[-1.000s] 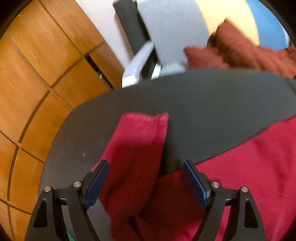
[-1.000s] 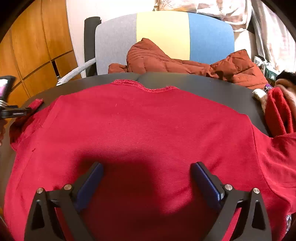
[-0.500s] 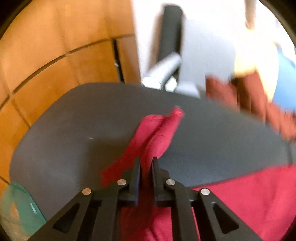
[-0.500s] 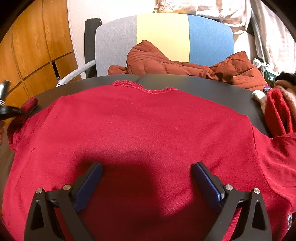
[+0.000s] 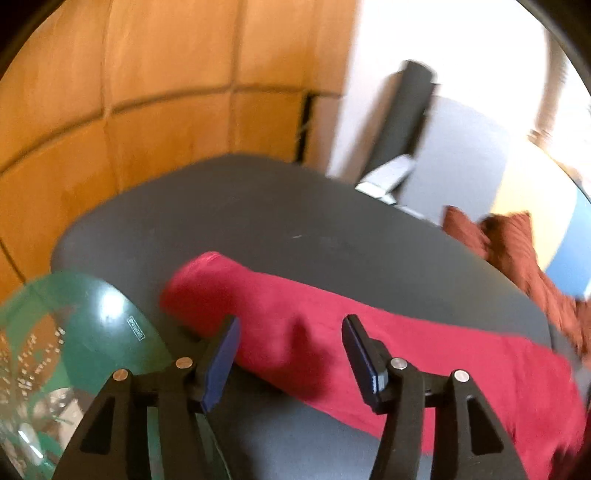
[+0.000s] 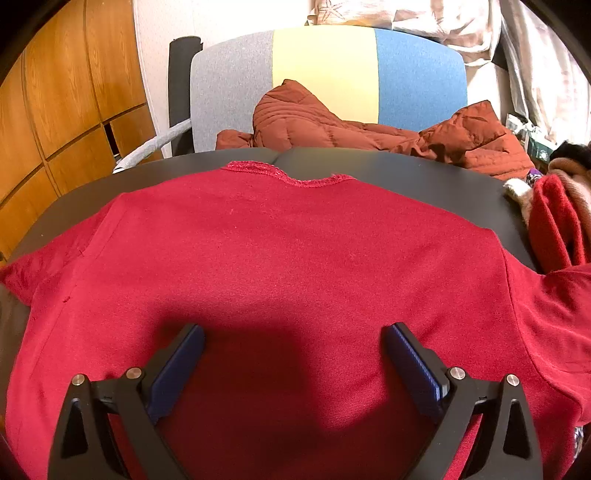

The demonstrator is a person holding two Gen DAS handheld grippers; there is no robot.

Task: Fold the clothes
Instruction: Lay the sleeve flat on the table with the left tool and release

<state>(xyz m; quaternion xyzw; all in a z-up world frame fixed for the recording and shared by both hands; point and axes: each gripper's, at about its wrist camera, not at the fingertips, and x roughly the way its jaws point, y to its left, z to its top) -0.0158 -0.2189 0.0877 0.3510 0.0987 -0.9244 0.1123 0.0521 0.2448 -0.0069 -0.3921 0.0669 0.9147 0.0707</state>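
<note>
Since a second ago your left gripper [image 5: 290, 341] has pinched the sleeve [image 5: 258, 295], drawn it out along the table, and let it go; its jaws are now parting, with the sleeve lying flat beneath and between them, untouched by the pads. Your right gripper [image 6: 291, 365] has not shifted: its jaws stand wide apart over the lower middle of the red shirt [image 6: 280, 251], gripping nothing.

You have the shirt spread flat on a dark grey table [image 6: 406, 162], neckline [image 6: 291, 175] toward the far edge, the body covering most of the top. The sleeve you just released runs toward the table's left end, its cuff short of the rounded left corner. The other sleeve [image 6: 554, 306] reaches the right edge, near a heap of red and tan clothes [image 6: 554, 206] at the far right corner.

Beyond the far edge stands a chair [image 6: 325, 70] with a back in grey, yellow and blue panels, and a rust-coloured quilted jacket [image 6: 369, 129] piled on its seat. Wood-panelled cupboard doors [image 5: 147, 92] fill the wall to your left, next to a white wall. Pale fabric [image 6: 424, 18] is bunched above the chair.

At the table's near left corner a green-tinted glass surface [image 5: 92, 332] juts out, overlapping that corner in the left wrist view. It carries a small rectangular label [image 5: 136, 327], too blurred for you to read.
</note>
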